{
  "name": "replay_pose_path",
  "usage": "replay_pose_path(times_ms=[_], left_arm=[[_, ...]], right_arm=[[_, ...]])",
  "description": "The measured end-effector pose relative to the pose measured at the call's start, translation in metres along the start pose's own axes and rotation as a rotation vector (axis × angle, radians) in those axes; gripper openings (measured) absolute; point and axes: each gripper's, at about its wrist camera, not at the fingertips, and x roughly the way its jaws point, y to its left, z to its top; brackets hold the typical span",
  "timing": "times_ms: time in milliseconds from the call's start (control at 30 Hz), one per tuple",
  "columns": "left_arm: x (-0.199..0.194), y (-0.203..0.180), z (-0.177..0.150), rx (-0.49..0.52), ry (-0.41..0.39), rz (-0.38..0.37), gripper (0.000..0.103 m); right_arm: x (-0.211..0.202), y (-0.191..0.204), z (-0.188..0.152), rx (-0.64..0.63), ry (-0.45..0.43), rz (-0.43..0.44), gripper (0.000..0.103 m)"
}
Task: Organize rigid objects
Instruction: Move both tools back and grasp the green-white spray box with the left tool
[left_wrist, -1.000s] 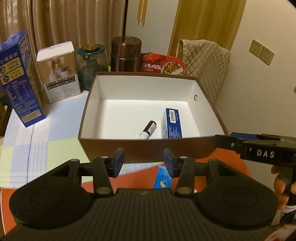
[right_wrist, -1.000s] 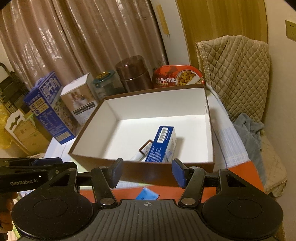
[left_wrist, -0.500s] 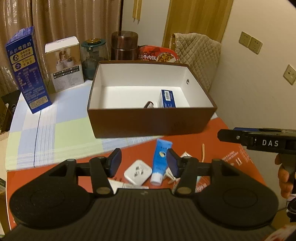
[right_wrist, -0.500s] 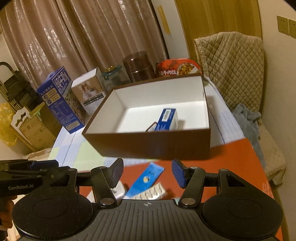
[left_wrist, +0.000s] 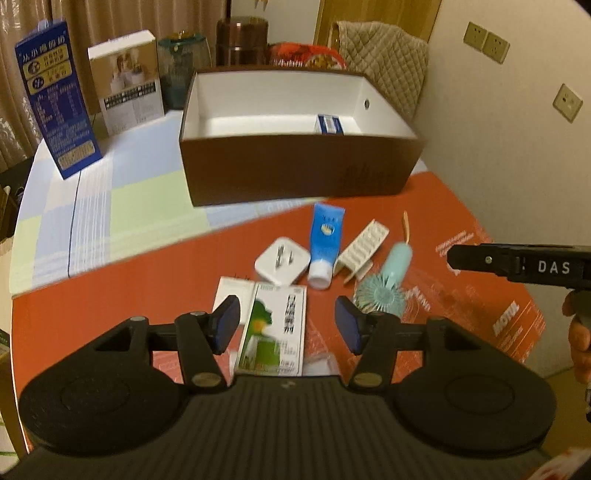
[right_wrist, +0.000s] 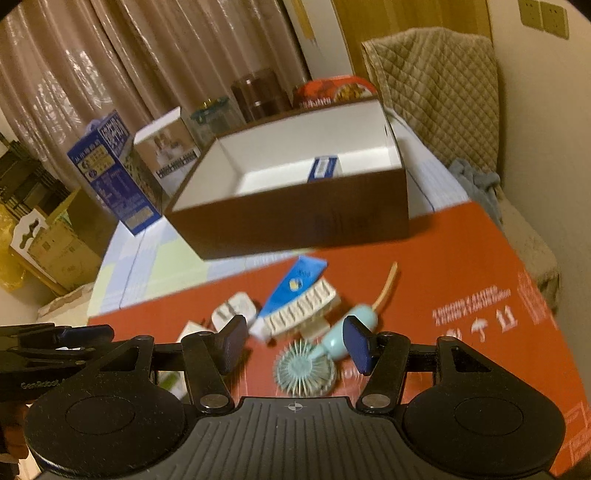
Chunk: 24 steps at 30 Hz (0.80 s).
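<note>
Two spread hand-held grippers over scattered items

Both the left hand-held gripper and right hand-held gripper gape empty above the green medicine box, mint handheld fan, white plug and blue tube on the red worktop; beyond, the brown box holds a blue carton

"DAS" on right tool; "MOTUL" on red mat; "11" on red mat, right view.

Both views pull back from the brown box, which shrinks toward the upper frame; the green carton, fan and plug now appear at lower center.
</note>
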Motion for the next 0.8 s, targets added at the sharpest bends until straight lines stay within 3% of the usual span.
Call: replay_pose_path(times_ms=[333,800], left_arm=[[0.023,-0.001,-0.015,0.036,0.055,-0.015,0.053],[0.076,0.001,-0.015,0.06,0.153,0.018,0.053]], right_arm=[[0.01,0.0,-0.033,0.042,0.069,-0.039,0.055],[0.039,-0.007,-0.045,0.066,0.136,-0.045,0.055]])
